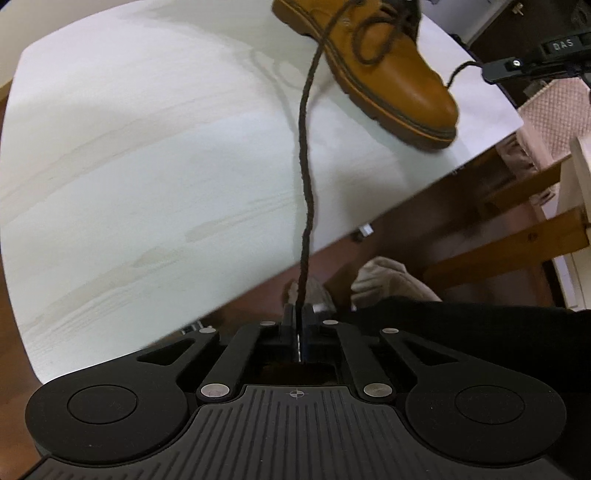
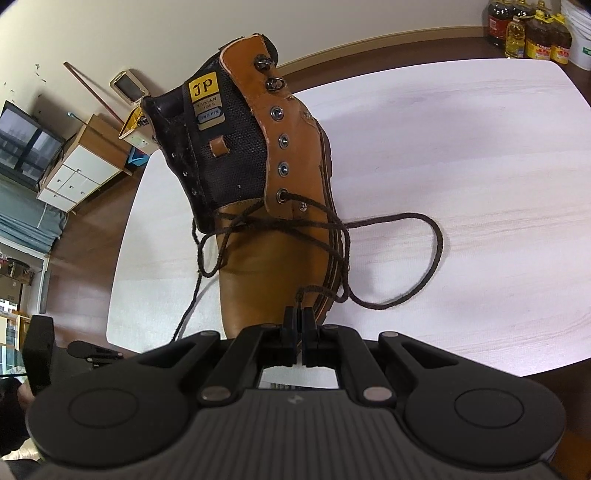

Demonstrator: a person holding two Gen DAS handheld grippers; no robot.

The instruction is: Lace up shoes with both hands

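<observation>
On the white table (image 2: 461,155), near its front edge, stands a tan boot (image 2: 273,266), toe toward the two grippers, only its lowest eyelets threaded. From the boot, a dark lace (image 1: 304,177) runs out past the table edge to the left gripper (image 1: 298,314), which is clamped on it. Just off the boot's toe, the right gripper (image 2: 299,314) pinches the lace's other end.

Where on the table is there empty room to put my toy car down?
The white table is bare beside the boot, towards the oil bottles beyond the far edge. Next to the boot it is crowded: a lace loop lies there, and both laces run to the shut tongs.
</observation>
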